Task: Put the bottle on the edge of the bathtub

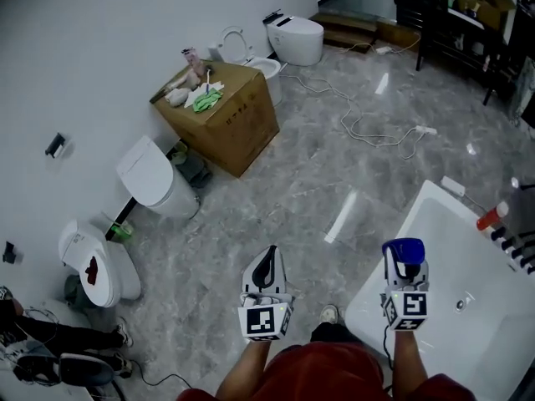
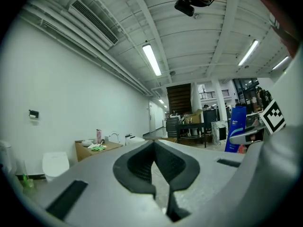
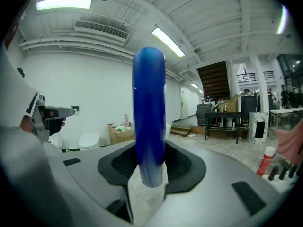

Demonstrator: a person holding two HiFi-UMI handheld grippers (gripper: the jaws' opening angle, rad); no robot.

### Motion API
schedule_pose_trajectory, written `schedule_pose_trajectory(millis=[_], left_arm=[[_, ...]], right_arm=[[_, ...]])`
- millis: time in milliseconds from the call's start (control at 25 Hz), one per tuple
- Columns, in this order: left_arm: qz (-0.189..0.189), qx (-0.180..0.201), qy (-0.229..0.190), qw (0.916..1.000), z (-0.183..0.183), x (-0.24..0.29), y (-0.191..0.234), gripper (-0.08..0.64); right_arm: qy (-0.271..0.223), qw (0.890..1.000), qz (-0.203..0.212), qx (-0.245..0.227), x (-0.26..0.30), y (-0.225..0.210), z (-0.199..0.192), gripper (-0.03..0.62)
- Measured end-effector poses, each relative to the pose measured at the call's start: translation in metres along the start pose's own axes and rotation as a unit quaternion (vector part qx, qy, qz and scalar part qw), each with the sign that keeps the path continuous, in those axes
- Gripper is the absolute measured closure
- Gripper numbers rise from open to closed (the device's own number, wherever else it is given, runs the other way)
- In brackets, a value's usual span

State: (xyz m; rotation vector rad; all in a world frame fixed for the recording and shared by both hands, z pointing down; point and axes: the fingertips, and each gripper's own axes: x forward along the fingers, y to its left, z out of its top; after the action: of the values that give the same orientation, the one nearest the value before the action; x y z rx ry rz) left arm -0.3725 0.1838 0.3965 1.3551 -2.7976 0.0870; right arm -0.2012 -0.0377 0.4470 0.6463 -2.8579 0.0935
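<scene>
**Blue bottle gripped over the tub**

The right gripper (image 1: 405, 264) clamps a smooth, glossy blue plastic bottle (image 3: 149, 112), an upright flattened column, between ribbed black pads, above the near rim of the white glazed bathtub (image 1: 415, 211). The left gripper (image 1: 266, 267) is empty, jaws together, over the polished grey marbled floor (image 1: 318, 182).

My head camera looks steeply down from above onto the grey floor (image 1: 318, 174). The bathtub (image 1: 422, 211) corner lies at lower right, and the left gripper (image 1: 268, 256) and right gripper (image 1: 405, 266) are close at the bottom edge. Each gripper camera sits low behind its own jaws, facing level across the room. The right one has the blue bottle (image 3: 149, 112) right before its lens. All three views share the cardboard box (image 1: 226, 119) by the white wall (image 1: 92, 48).
</scene>
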Motion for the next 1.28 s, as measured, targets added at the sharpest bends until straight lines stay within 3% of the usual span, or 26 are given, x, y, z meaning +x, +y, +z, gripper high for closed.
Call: schedule_pose_trajectory(millis=[200,440,760,920,1280], left_arm=[[-0.060,-0.001,-0.003,0.9982,0.002,0.062,-0.032,0.555],[-0.145,-0.004,-0.006,0.9894,0.005,0.124,-0.091,0.555],[-0.256,0.001,0.005,0.9666,-0.013,0.234,-0.160,0.555],[-0.303,-0.006,-0.011,0.9528,-0.021,0.295,-0.196,0.555],[-0.380,0.008,0.020,0.9246,-0.087,0.376,-0.269,0.555]], right_arm=[[0.000,0.999,-0.045,0.012,0.010,-0.034,0.006,0.439],[0.007,0.993,-0.117,0.027,0.005,-0.087,-0.001,0.439],[0.016,0.974,-0.220,0.050,0.034,-0.157,-0.013,0.439],[0.023,0.963,-0.261,0.063,0.058,-0.190,-0.027,0.439],[0.068,0.940,-0.318,0.108,0.105,-0.252,-0.097,0.439]])
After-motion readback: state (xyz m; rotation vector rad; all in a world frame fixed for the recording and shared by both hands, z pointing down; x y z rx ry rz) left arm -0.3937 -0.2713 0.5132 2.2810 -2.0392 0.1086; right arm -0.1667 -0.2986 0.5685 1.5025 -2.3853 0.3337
